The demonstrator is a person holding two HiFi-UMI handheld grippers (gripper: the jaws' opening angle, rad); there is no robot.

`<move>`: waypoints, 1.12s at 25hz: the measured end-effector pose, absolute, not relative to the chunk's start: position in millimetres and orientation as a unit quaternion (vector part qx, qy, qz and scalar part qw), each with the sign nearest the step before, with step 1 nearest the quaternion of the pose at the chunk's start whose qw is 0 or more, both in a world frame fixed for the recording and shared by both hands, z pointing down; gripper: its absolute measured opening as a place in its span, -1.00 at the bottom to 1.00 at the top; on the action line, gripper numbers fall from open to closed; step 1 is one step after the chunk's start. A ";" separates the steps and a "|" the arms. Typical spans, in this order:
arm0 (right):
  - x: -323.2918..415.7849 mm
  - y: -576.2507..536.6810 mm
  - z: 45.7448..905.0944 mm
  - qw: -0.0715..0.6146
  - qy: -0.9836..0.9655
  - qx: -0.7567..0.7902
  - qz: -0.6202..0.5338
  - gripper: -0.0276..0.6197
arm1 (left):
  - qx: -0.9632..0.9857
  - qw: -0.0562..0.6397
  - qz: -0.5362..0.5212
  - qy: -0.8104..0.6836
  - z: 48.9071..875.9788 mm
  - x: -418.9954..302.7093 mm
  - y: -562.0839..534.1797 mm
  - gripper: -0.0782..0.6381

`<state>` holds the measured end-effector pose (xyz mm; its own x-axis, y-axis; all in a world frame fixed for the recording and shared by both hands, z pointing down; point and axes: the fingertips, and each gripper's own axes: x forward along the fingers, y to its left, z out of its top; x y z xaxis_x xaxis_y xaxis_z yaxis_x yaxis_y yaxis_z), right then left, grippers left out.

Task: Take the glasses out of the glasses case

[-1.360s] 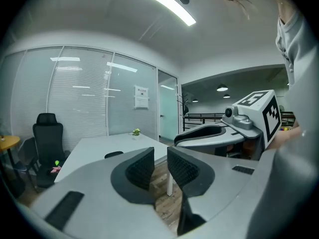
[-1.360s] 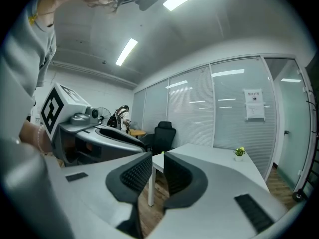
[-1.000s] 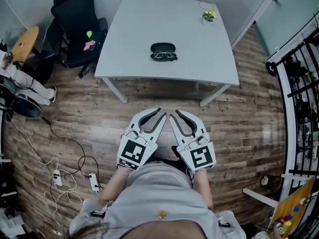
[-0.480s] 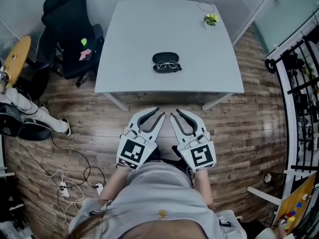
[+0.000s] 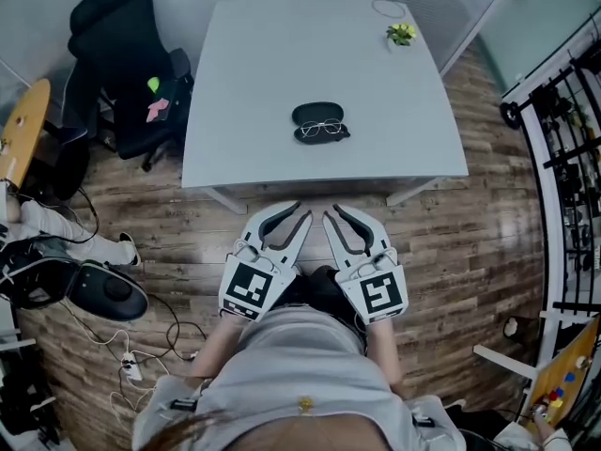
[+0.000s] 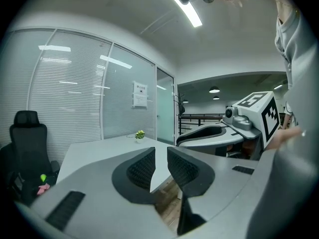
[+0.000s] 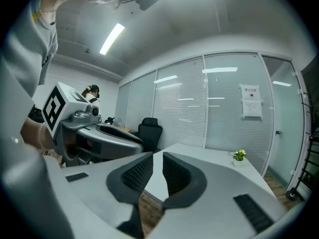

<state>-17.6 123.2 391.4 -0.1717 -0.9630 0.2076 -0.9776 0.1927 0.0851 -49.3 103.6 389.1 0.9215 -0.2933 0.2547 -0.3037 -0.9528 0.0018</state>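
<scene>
A black glasses case lies open near the middle of the white table, with the clear-rimmed glasses resting in its near half. Both grippers are held close to the person's body, over the wooden floor and short of the table's front edge. The left gripper and the right gripper point toward the table, side by side. Each has its jaws drawn together to a thin slit with nothing between them, as the left gripper view and the right gripper view show. The case is out of both gripper views.
A small potted plant stands at the table's far right corner. A black office chair sits left of the table. Cables and a power strip lie on the floor at the left. A black railing runs along the right.
The table and the case have slid lower and nearer in the head view as the person steps toward them. Both grippers keep the same pose.
</scene>
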 end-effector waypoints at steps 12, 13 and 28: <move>3.4 78.1 394.4 0.109 -0.766 0.633 0.040 -0.71 | 0.979 0.028 0.130 -0.152 393.5 -29.2 63.1 -0.53; 6.4 71.4 395.0 0.111 -0.767 0.631 0.038 -0.71 | 0.979 0.029 0.130 -0.153 394.2 -26.4 57.6 -0.53; 63.2 -32.0 390.5 0.116 -0.794 0.596 0.034 -0.71 | 0.973 0.028 0.140 -0.183 387.9 31.5 -39.2 -0.53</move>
